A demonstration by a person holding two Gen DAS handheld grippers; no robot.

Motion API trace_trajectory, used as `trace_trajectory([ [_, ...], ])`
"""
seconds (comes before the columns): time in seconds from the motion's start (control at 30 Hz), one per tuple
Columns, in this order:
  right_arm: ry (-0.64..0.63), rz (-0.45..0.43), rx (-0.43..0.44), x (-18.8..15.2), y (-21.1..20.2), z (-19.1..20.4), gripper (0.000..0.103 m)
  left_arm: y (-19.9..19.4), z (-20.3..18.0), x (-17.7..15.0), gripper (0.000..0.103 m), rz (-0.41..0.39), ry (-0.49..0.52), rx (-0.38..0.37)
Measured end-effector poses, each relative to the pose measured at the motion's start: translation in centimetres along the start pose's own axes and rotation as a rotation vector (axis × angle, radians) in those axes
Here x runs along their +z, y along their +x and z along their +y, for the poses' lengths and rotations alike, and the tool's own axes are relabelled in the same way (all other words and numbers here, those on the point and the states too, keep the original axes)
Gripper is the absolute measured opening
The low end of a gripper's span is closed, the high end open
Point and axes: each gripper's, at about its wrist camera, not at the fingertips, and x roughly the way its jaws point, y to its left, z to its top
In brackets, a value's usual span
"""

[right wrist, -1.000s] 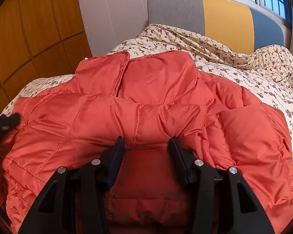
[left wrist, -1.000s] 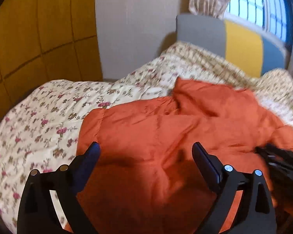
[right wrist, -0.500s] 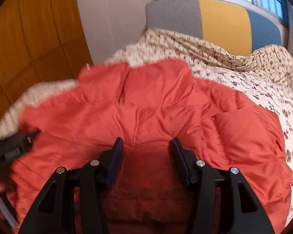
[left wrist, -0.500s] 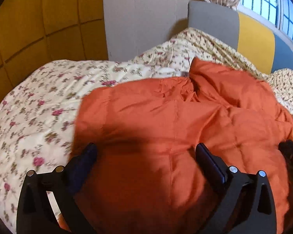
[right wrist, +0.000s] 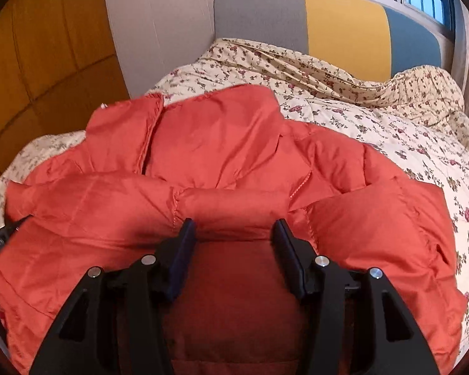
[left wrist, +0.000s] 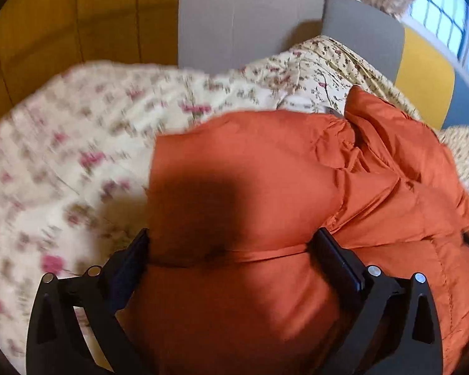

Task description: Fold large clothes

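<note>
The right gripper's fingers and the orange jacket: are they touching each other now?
Touching. In the right wrist view a puffy fold of the orange jacket fills the gap of the right gripper, and both pads press against it.

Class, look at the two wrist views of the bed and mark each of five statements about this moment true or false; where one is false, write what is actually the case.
1. The padded jacket on the bed is orange-red. True.
2. The bedspread under it is plain white. False: it is cream with a small flower print.
3. The left hand-held gripper has its jaws spread wide, with jacket fabric bulging between them. True.
4. The headboard is a single colour. False: it has grey, yellow and blue panels.
5. The right hand-held gripper points at bare floor. False: it points at the jacket, with a padded roll of it lying between its fingertips.
</note>
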Motion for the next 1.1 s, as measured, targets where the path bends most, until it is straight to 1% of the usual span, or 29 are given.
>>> trace_trajectory([
  [0.03, -0.003, 0.005, -0.004, 0.1, 0.4, -0.1, 0.052, 0.1, 0.1, 0.0, 0.100, 0.001, -0.007, -0.007],
  [0.17, 0.008, 0.010, 0.011, -0.1, 0.6, -0.3, 0.053, 0.0, -0.4, -0.4, 0.100, -0.008, 0.010, 0.012],
  [0.23, 0.014, 0.018, 0.022, 0.1, 0.4, -0.5, 0.057, -0.4, -0.5, -0.6, 0.100, -0.009, 0.009, 0.013],
  [0.27, 0.018, 0.022, 0.028, 0.1, 0.1, -0.6, 0.061, -0.6, -0.6, -0.7, 0.100, -0.007, 0.007, 0.014],
  [0.3, 0.029, 0.026, 0.029, 0.0, -0.8, -1.0, 0.073, -1.1, -0.4, -0.9, 0.100, -0.008, 0.000, 0.010],
  [0.4, 0.061, -0.007, 0.039, -1.1, -4.2, -1.8, 0.074, -3.3, 0.5, -1.9, 0.100, -0.022, -0.034, 0.001],
  [0.5, 0.081, 0.015, 0.054, -2.3, -6.8, -2.4, 0.074, -5.6, 1.4, -3.3, 0.100, -0.031, -0.087, -0.026],
  [0.63, 0.111, 0.039, 0.052, -4.7, -10.7, -3.6, 0.074, -8.6, 1.8, -6.4, 0.100, -0.037, -0.096, -0.047],
  [0.67, 0.112, 0.042, 0.051, -5.2, -11.5, -3.7, 0.074, -9.2, 1.8, -7.0, 0.100, -0.041, -0.088, -0.050],
  [0.73, 0.103, 0.041, 0.029, -6.4, -13.2, -4.0, 0.078, -10.0, 1.5, -8.6, 0.100, -0.003, -0.047, -0.032],
  [0.8, 0.094, 0.056, 0.011, -7.7, -14.6, -4.1, 0.078, -10.4, 1.2, -10.2, 0.100, 0.012, 0.003, -0.023],
  [0.83, 0.095, 0.059, 0.011, -8.6, -15.6, -4.3, 0.078, -10.9, 0.9, -11.4, 0.100, 0.012, 0.050, -0.018],
  [0.87, 0.098, 0.058, 0.012, -9.2, -16.4, -4.5, 0.078, -11.3, 0.6, -12.3, 0.100, 0.003, 0.092, -0.014],
  [0.93, 0.104, 0.049, 0.006, -10.3, -18.0, -5.0, 0.079, -12.6, 0.4, -13.9, 0.100, -0.040, 0.154, 0.011],
  [1.0, 0.107, 0.038, -0.001, -11.4, -19.6, -5.5, 0.080, -13.6, 0.5, -14.9, 0.100, -0.064, 0.174, 0.023],
  [1.1, 0.112, 0.020, -0.012, -12.9, -21.9, -6.6, 0.083, -15.1, 1.0, -16.5, 0.100, -0.092, 0.177, 0.034],
])
